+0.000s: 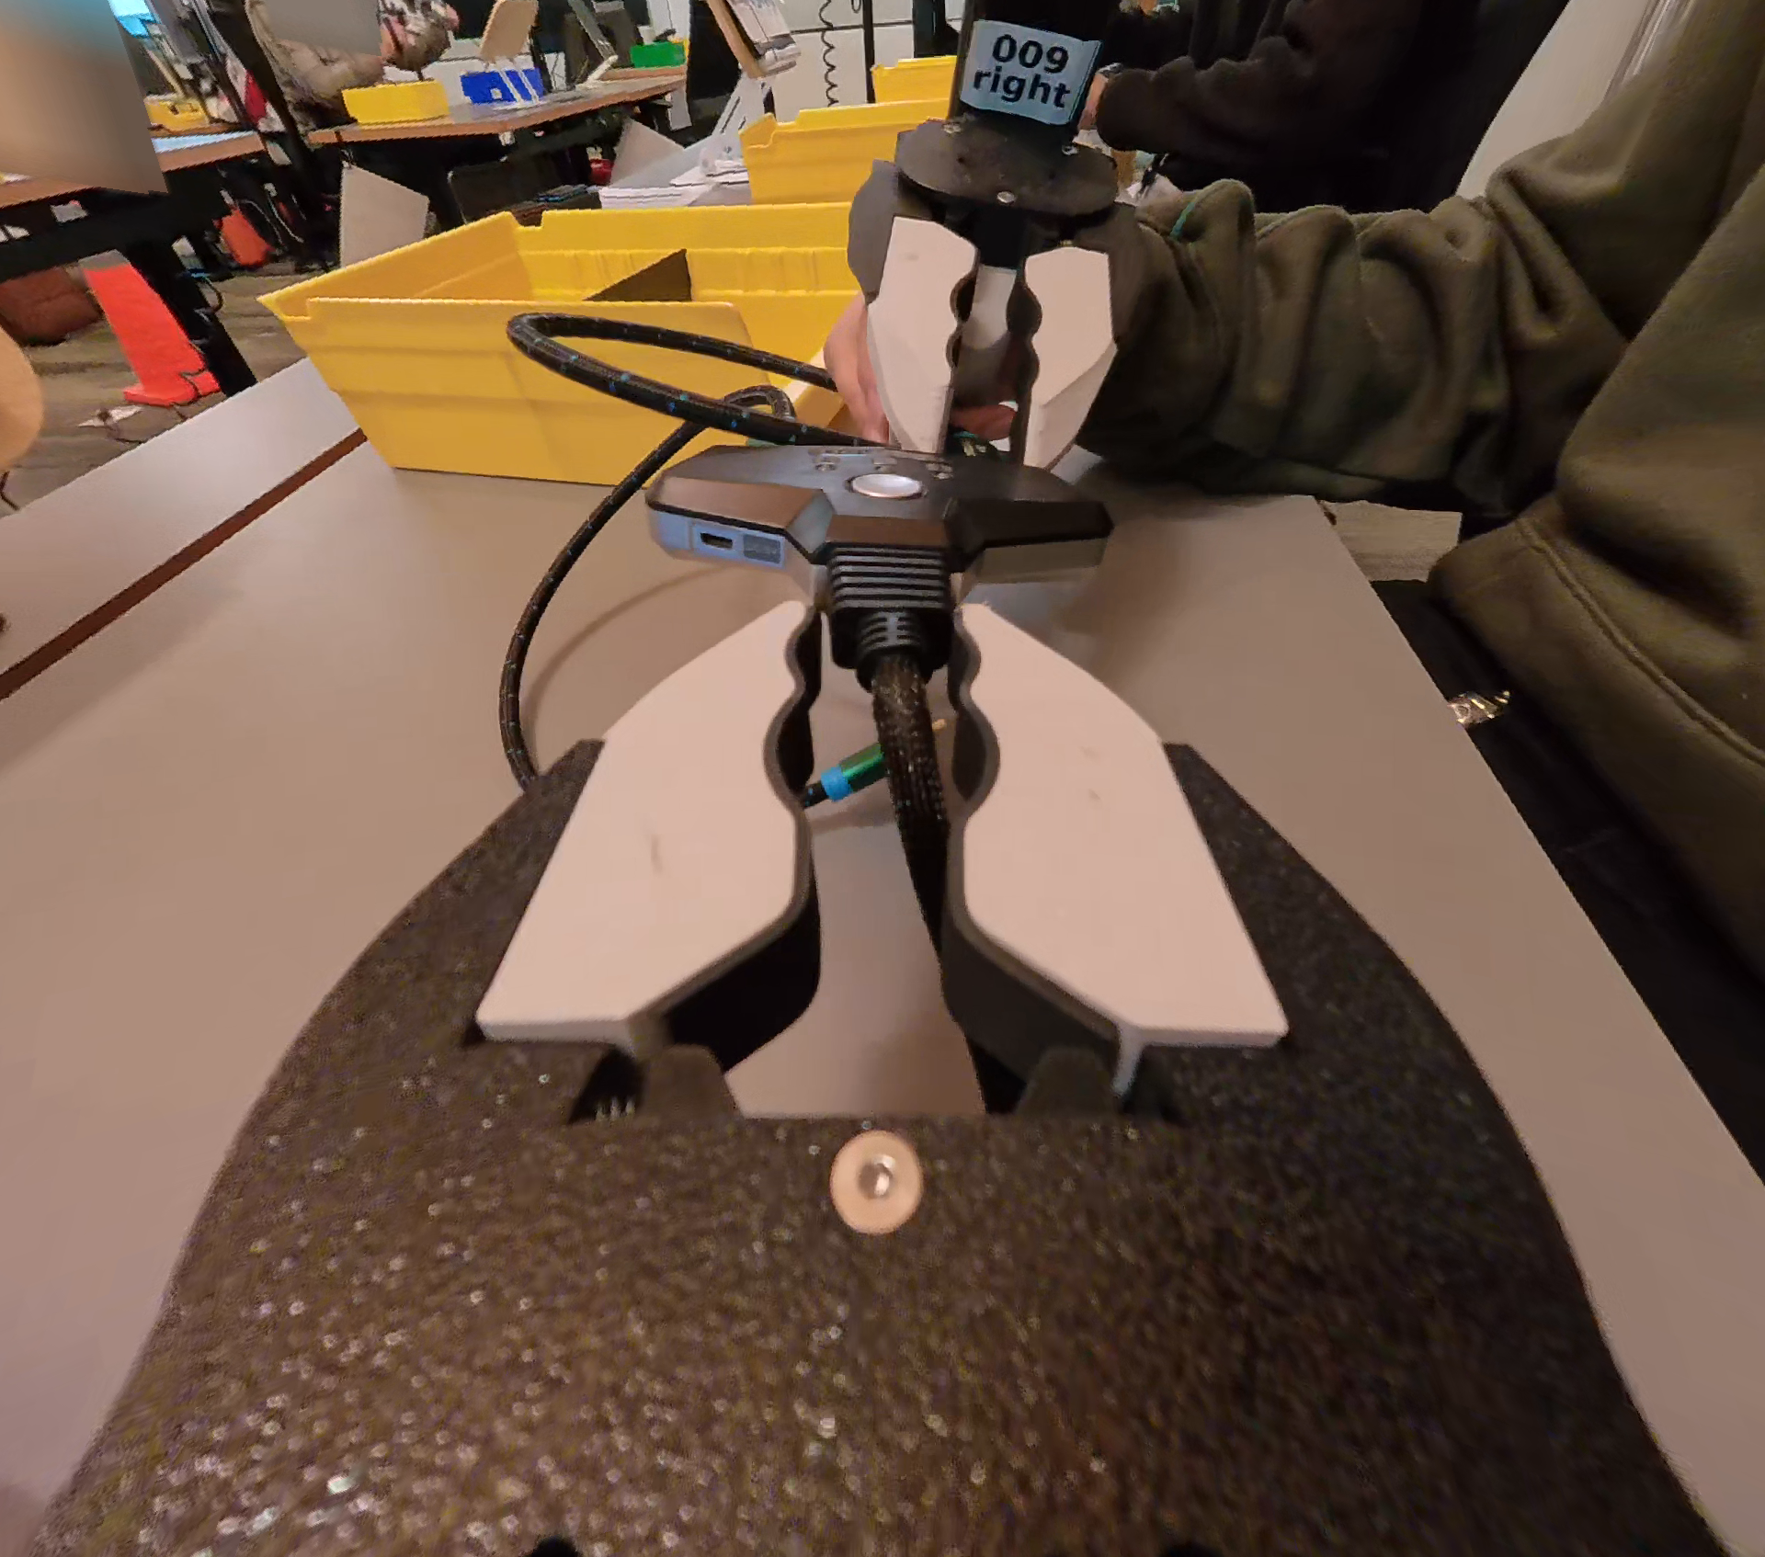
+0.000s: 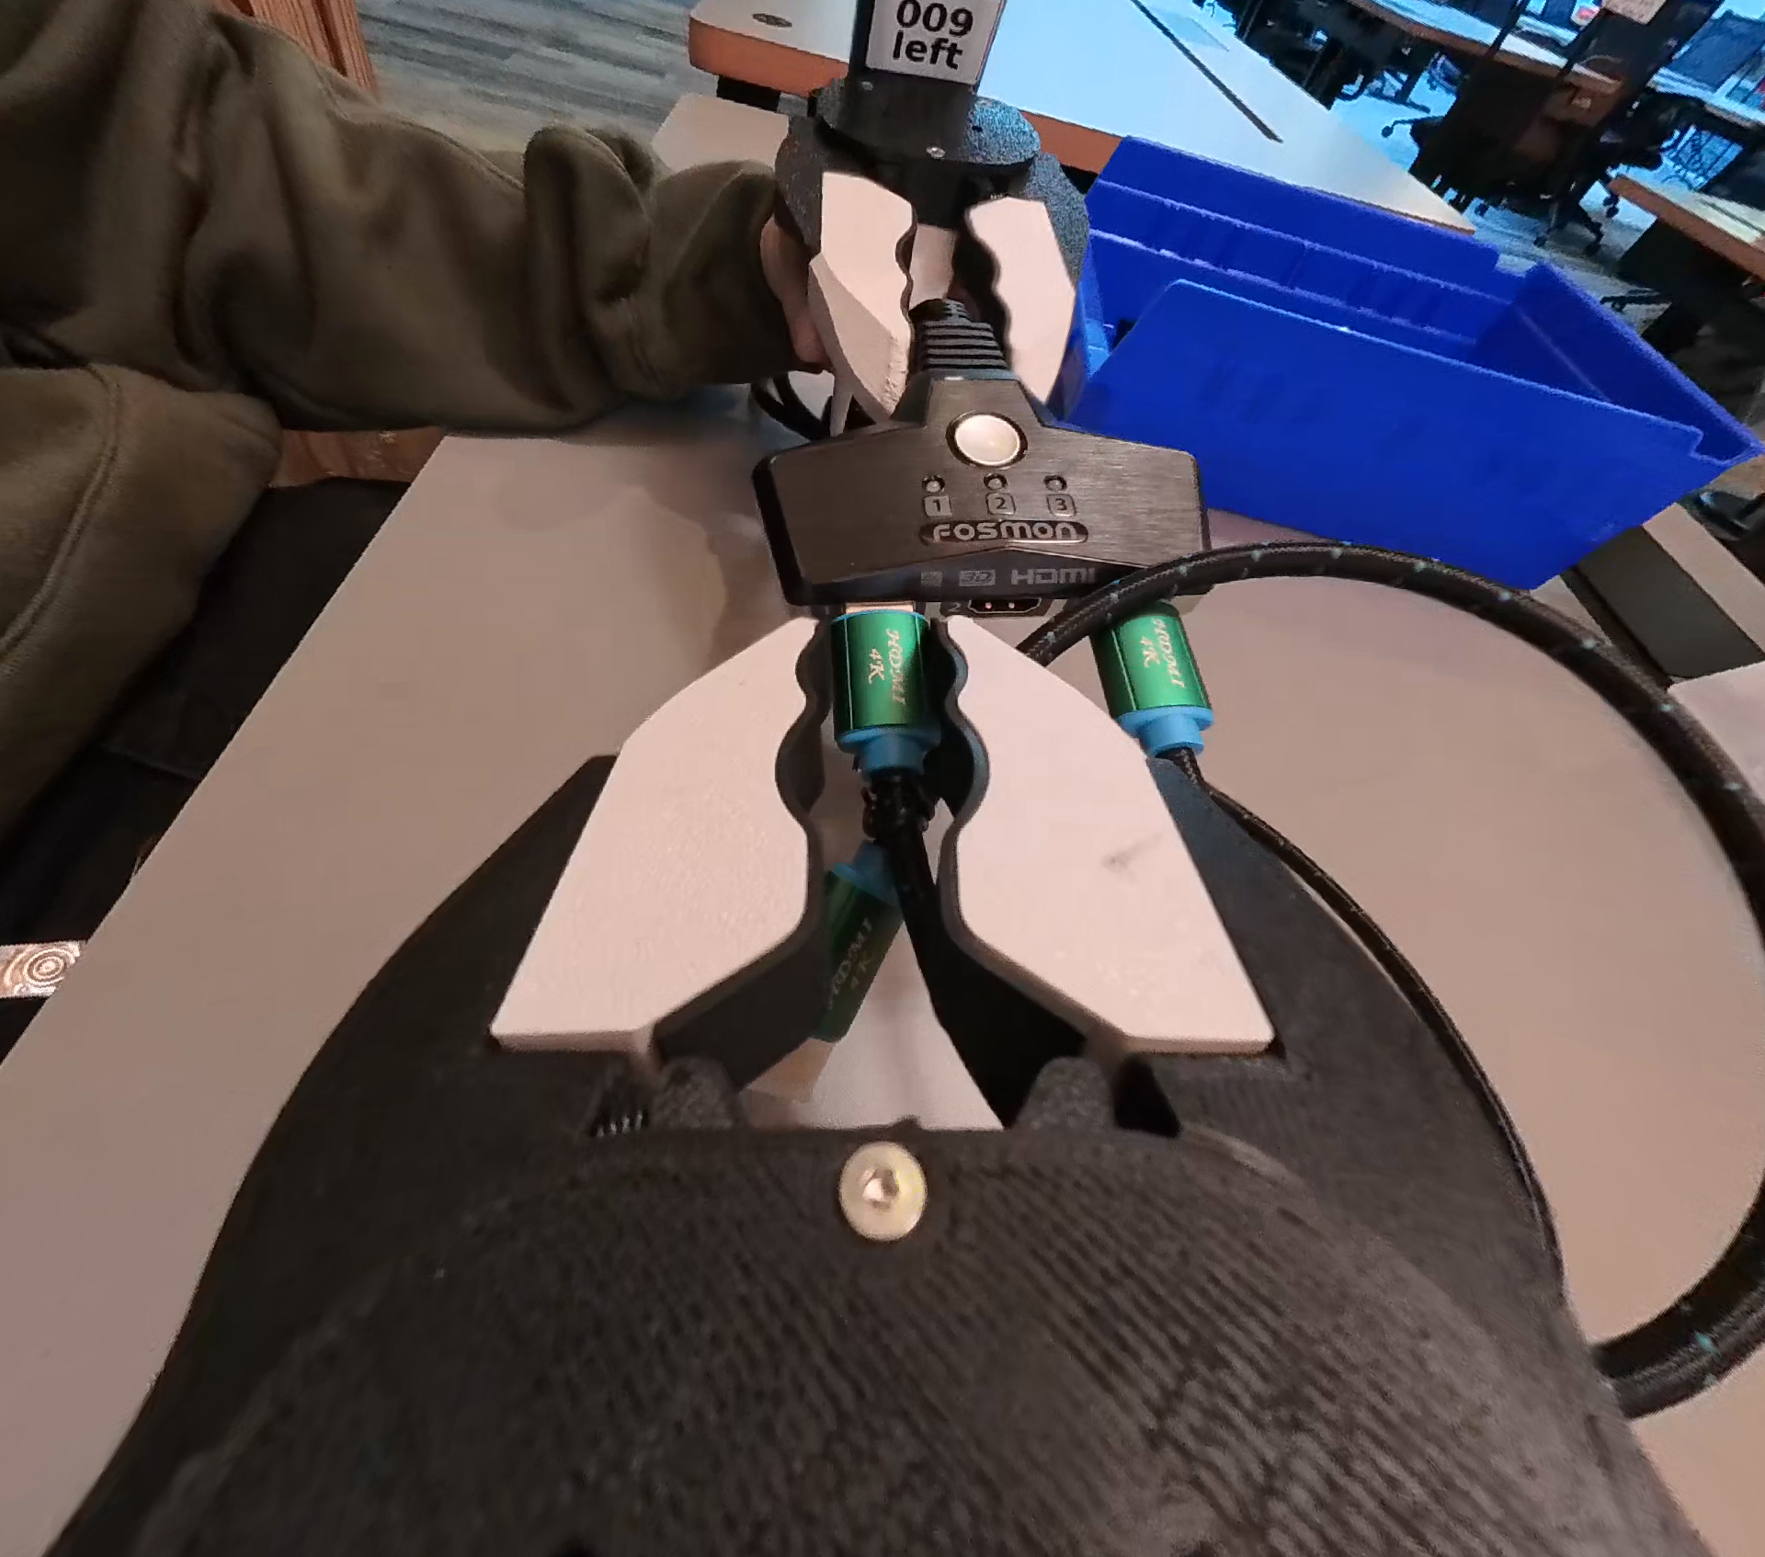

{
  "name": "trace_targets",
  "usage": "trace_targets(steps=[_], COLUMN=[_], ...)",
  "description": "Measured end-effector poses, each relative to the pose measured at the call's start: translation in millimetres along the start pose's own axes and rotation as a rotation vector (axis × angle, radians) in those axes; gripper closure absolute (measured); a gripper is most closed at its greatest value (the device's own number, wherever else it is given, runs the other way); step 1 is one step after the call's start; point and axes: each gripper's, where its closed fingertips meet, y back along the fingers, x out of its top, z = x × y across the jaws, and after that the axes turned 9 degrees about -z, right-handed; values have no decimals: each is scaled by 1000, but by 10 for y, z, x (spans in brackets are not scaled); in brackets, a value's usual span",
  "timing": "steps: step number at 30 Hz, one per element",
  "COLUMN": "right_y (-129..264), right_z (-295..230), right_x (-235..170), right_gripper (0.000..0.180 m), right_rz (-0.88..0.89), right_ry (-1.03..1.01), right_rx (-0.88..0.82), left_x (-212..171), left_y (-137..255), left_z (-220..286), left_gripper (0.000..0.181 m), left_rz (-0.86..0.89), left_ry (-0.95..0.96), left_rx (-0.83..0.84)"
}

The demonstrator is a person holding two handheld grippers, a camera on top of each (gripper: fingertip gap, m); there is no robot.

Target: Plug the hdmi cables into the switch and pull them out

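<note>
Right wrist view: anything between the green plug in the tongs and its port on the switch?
Nothing visible. The green plug in the right tongs sits tip-first at the switch's left port; the second plug is off to its right.

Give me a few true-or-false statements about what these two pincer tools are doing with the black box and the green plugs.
1. The right gripper clamps a green metal HDMI plug at the black brushed-metal switch box. True.
2. The left gripper hangs open over the grey table. False: it grips the switch's ribbed black cable collar.
3. The middle port is vacant. True.
4. A second green plug lies in the blue plastic bin. False: it sits at the switch's front, right of the held one.
</note>
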Motion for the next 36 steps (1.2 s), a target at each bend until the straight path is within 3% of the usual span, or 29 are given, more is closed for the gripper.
trace_targets(steps=[4, 6, 8, 10, 12, 14, 17, 23, 33, 34, 36], right_y=[38, 63, 78, 123, 137, 46, 66, 262, 327, 332, 344], right_z=[0, 36, 31, 70, 186, 107, 136, 170, 214, 220, 221], right_x=[-8, 12, 37, 149, 186, -55, -261, -373, -434, -446, -461], right_gripper=[160, 161, 164, 180, 180, 180, 161, 150, 151, 151, 151], right_rz=[-8, 8, 24, 100, 160, 54, -52, -145, -161, -169, -179], right_ry=[17, 10, 27, 10, -70, -107, -82, -49, -32, -30, -22], right_rx=[-3, -23, -27, -52, -90, -4, -49, -76, -104, -108, -112], left_x=[89, 120, 91, 65, 6, -28, -115, -301, -486, -475, -467], left_y=[56, 100, 84, 55, -13, -66, -123, -319, -437, -413, -397], left_z=[-7, -12, -31, -45, -18, -81, -64, -10, 49, 62, 79], left_gripper=[149, 160, 160, 157, 161, 179, 181, 144, 144, 135, 135], left_rz=[85, 126, 101, 83, 30, -6, -90, -370, -679, -730, -808], left_ry=[29, 27, 34, 46, 51, 71, 65, -64, -78, -82, -78], left_rx=[-17, -13, 2, 7, -12, 29, 33, 98, 172, 191, 235])
